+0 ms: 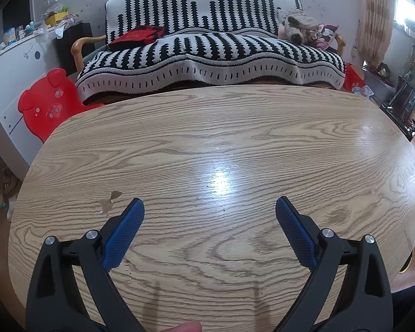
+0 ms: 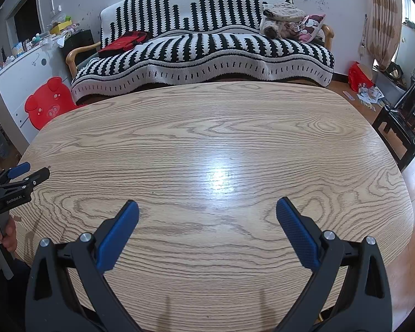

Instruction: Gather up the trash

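Both hand-held grippers, the left (image 1: 209, 207) and the right (image 2: 207, 207), hang wide apart and hold nothing over the bare table (image 1: 235, 127), and no trash shows near either one.

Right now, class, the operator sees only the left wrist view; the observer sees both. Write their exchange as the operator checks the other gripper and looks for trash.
Operator: Is my other gripper open?
Observer: Yes, the right gripper is wide open above the table.
Operator: Anything on the floor past the table's right end?
Observer: A small flat white piece lies there; I cannot tell what it is.
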A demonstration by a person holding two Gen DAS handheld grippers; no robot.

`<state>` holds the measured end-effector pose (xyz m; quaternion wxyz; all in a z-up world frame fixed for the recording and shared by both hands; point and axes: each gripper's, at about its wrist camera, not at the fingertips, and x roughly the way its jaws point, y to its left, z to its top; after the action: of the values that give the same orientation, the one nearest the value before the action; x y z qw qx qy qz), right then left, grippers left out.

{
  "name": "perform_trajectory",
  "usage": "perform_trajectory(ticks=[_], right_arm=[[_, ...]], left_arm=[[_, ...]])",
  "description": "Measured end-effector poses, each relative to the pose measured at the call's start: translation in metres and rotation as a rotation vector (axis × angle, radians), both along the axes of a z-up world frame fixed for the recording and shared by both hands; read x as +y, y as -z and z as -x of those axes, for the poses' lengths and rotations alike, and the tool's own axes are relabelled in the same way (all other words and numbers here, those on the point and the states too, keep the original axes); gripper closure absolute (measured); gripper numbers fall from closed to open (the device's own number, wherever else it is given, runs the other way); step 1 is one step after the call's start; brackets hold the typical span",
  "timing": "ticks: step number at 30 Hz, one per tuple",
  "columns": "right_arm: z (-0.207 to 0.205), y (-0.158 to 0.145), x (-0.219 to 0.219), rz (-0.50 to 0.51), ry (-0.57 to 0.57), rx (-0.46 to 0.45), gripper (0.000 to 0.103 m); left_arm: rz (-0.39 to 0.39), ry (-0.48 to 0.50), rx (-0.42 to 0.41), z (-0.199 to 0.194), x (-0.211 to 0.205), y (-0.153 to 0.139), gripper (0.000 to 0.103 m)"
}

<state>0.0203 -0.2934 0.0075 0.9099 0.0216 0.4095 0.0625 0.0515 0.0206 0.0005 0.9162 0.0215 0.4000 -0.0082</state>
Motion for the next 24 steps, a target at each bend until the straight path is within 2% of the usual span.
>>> perform_trajectory(ticks=[24], right_arm=[[-0.0004,0.0006,-0.0011,0.002,0.002,0.000,0.007]], left_arm=[[0.002,0.003,-0.010,0.0044,-0.0013,-0.0029,0.010]])
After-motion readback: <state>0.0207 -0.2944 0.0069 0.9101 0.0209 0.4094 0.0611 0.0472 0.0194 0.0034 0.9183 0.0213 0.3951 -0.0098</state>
